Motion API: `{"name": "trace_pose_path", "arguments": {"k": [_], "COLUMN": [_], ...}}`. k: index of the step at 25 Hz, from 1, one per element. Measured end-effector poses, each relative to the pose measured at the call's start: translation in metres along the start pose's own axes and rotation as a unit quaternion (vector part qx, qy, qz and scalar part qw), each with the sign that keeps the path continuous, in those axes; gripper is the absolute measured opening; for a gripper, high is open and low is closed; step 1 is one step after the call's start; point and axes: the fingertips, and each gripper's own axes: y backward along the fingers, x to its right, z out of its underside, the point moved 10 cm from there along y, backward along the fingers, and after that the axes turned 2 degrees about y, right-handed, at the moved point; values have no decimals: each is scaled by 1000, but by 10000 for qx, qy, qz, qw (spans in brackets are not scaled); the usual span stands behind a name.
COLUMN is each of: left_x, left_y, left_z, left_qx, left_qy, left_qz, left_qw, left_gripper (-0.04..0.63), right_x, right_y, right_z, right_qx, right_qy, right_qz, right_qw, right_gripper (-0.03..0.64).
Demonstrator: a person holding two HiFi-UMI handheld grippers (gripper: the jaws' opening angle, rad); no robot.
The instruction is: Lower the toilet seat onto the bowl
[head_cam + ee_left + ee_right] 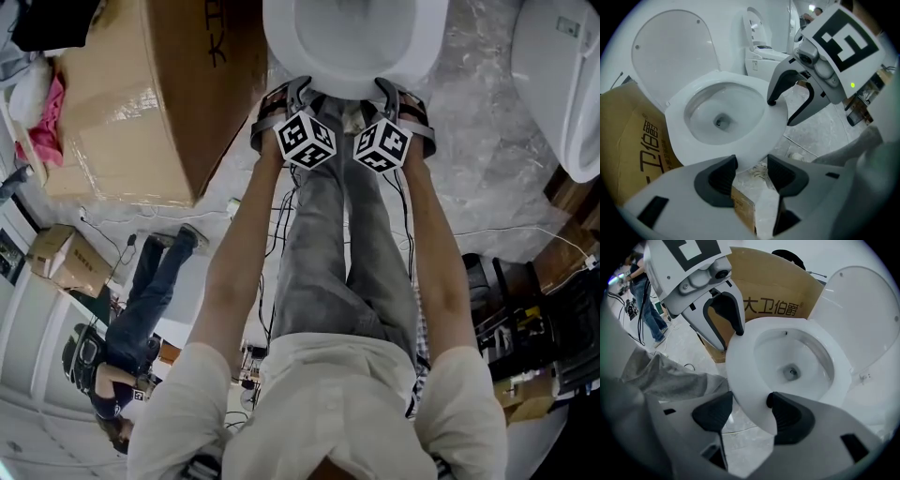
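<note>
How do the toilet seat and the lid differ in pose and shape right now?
Pose: the toilet seat lies down over the bowl, while the lid stands raised behind it.
Shape: the toilet seat is an open ring with the bowl showing through it, while the lid is a solid panel with two small bumpers.
Shared: both are white and meet at the back of the bowl.

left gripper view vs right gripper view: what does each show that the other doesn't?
Only the left gripper view: a second toilet standing behind the first.
Only the right gripper view: a bystander in jeans at the far left.
Both: the toilet seat, the raised lid, the cardboard box, the left gripper and the right gripper, jaws apart.
</note>
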Motion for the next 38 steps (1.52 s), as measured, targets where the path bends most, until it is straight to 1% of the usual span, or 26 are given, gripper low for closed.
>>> {"name": "trace_pose_path", "arguments": {"k": [4,11,14,15,16,18,20,23,26,29,34,38], "left_x": [-2,-2,-3,-4,-4,-5,-6,-8,-10,-10,-9,-9], "left_y": [0,2,8,11,15,24,33,48,65,81,106,122], "left_z": [0,1,0,-1,-2,-4,-6,-10,-16,-20,-26,-28], "left_qx": [-27,-1,119,193,276,451,625,885,1138,1365,1742,1958], "left_qy": [72,194,293,343,403,538,677,859,1075,1253,1432,1587], "left_qz": [60,98,80,71,56,7,-51,-175,-294,-375,-454,-521], "left_qw": [10000,9998,9995,9992,9988,9975,9957,9922,9872,9820,9732,9663], "left_gripper": [225,213,199,181,153,117,88,55,31,21,15,14], "right_x": [-3,-4,-3,-2,-1,4,8,13,18,21,27,29], "right_y": [0,5,16,22,29,42,55,78,101,122,146,154], "right_z": [1,0,0,0,1,2,2,-2,-5,-9,-16,-18], "right_qx": [78,109,217,297,383,547,733,1020,1263,1497,1818,1898], "right_qy": [-71,-250,-487,-636,-794,-1081,-1325,-1634,-1916,-2210,-2594,-2716], "right_qz": [70,-6,86,173,266,425,538,690,889,1046,1125,1224], "right_qw": [9999,9996,9985,9974,9958,9917,9870,9788,9692,9580,9418,9355], "right_gripper": [272,263,203,153,122,90,44,12,11,9,6,5]}}
